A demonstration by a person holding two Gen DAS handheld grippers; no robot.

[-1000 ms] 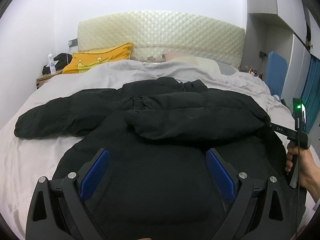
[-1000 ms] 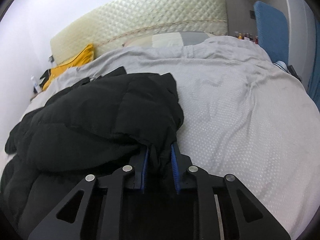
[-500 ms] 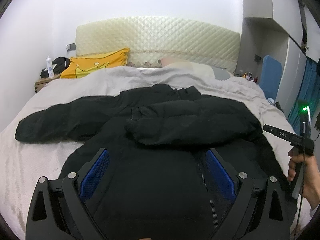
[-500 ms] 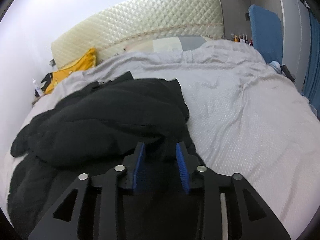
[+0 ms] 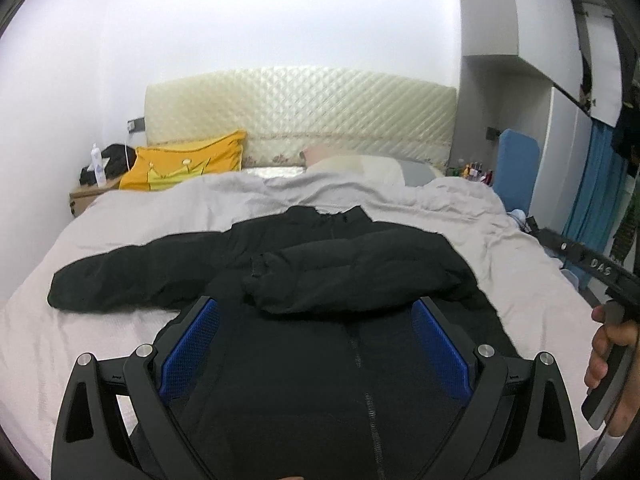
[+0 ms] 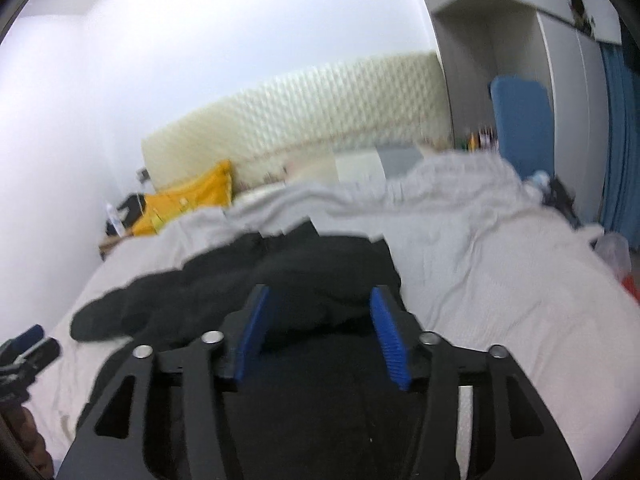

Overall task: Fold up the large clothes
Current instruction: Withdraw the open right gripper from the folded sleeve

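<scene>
A black puffer jacket (image 5: 320,320) lies front up on the grey bedspread (image 5: 520,300). Its right sleeve (image 5: 360,276) is folded across the chest, and the left sleeve (image 5: 132,276) stretches out flat to the left. My left gripper (image 5: 316,344) hangs open above the jacket's lower body, nothing between its blue pads. In the right wrist view the jacket (image 6: 288,280) appears blurred, and my right gripper (image 6: 320,336) is lifted off it. Its jaws are opening and hold nothing. The right gripper's body and the hand on it show at the left wrist view's right edge.
A quilted cream headboard (image 5: 300,116) stands at the far end, with a yellow pillow (image 5: 184,164) below it. A bedside table (image 5: 88,196) with a bottle stands at the left. A blue chair back (image 5: 516,172), wardrobe and blue curtain (image 5: 596,200) line the right side.
The right gripper was shut on the jacket's right edge, then let go, opened and rose away. The left gripper, open throughout, also lifted, so the jacket looks smaller and lower.
</scene>
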